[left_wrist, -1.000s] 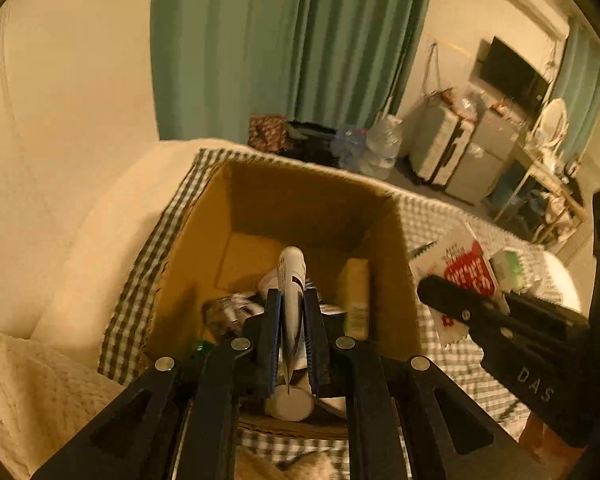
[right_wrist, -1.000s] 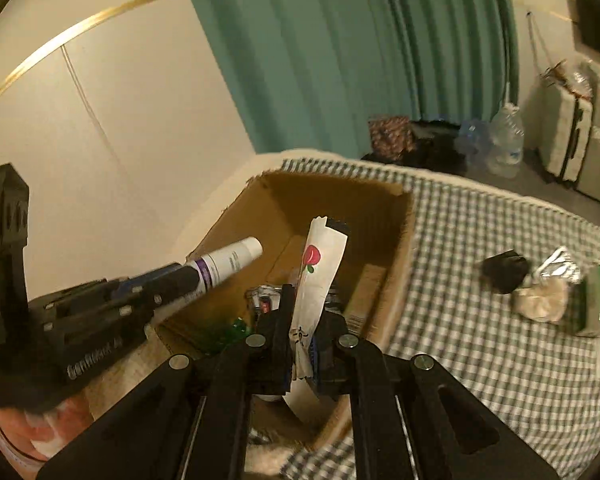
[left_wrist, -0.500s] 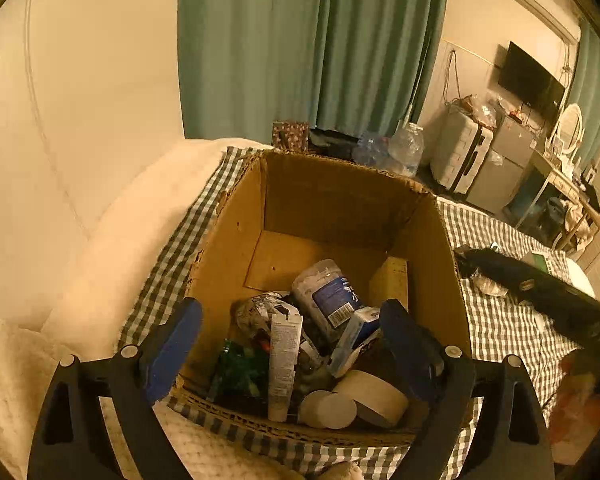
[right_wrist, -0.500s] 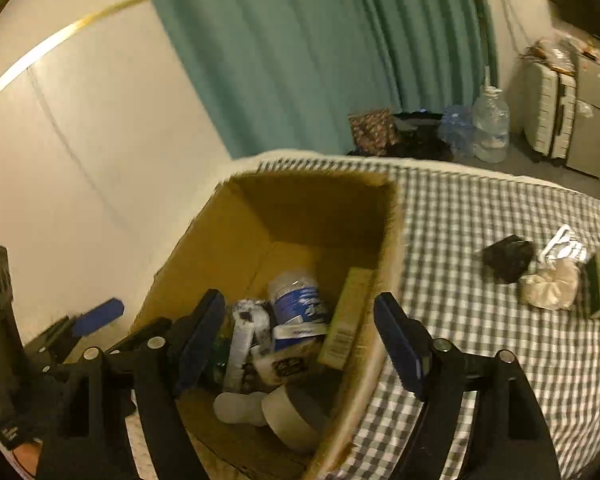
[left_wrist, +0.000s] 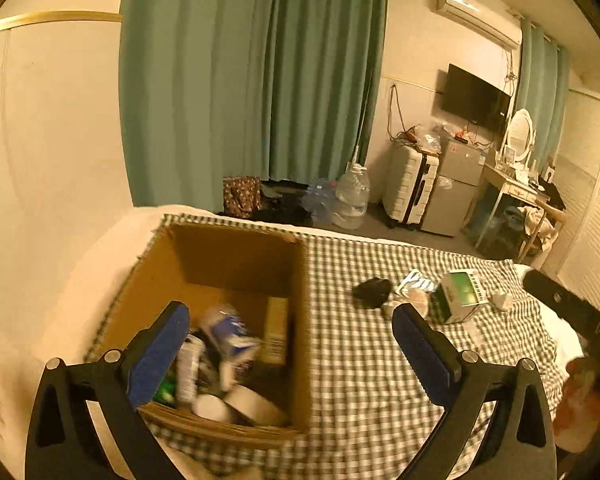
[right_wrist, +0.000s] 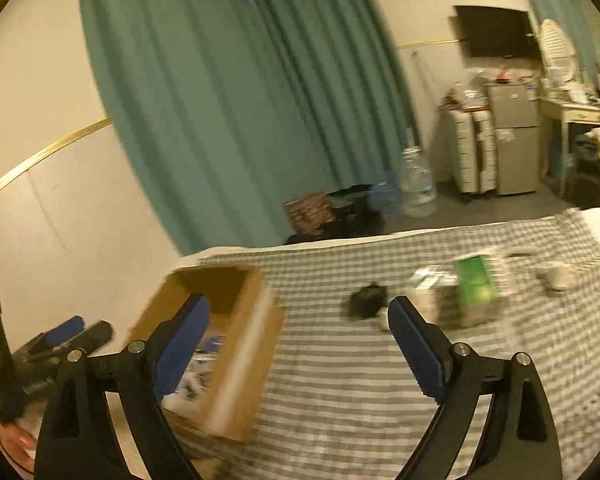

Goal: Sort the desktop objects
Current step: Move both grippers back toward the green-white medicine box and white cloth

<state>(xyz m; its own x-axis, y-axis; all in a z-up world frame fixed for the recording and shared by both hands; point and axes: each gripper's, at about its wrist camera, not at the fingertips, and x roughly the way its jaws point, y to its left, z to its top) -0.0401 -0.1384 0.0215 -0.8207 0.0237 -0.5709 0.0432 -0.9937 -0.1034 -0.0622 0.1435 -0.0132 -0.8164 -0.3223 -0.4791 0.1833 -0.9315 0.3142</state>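
Observation:
An open cardboard box [left_wrist: 305, 320] stands on the left of a checked cloth [left_wrist: 360, 368]. It holds several things, among them tubes, a blue-labelled bottle [left_wrist: 230, 330] and a tape roll [left_wrist: 256, 404]. My left gripper [left_wrist: 290, 314] hangs above the box's near right corner, its jaws opening with nothing between them. In the right wrist view my right gripper [right_wrist: 299, 303] is over the cloth just right of the box [right_wrist: 240, 344], jaws also opening and empty. Further right on the cloth lie a black object [left_wrist: 370, 292], a crumpled wrapper [left_wrist: 414, 282], a green-and-white carton [left_wrist: 460, 294] and a small white item [left_wrist: 502, 300].
A white blanket [left_wrist: 60, 300] lies left of the cloth. Beyond the bed stand green curtains [left_wrist: 252, 80], a water jug [left_wrist: 352, 200], a white suitcase [left_wrist: 410, 188], a small fridge [left_wrist: 456, 188] and a desk [left_wrist: 516, 196]. A hand [right_wrist: 16, 440] shows at the lower left of the right wrist view.
Both grippers went from shut to wide open. The tube from the left and the packet from the right are gone from the jaws. Both views pulled back and swung right.

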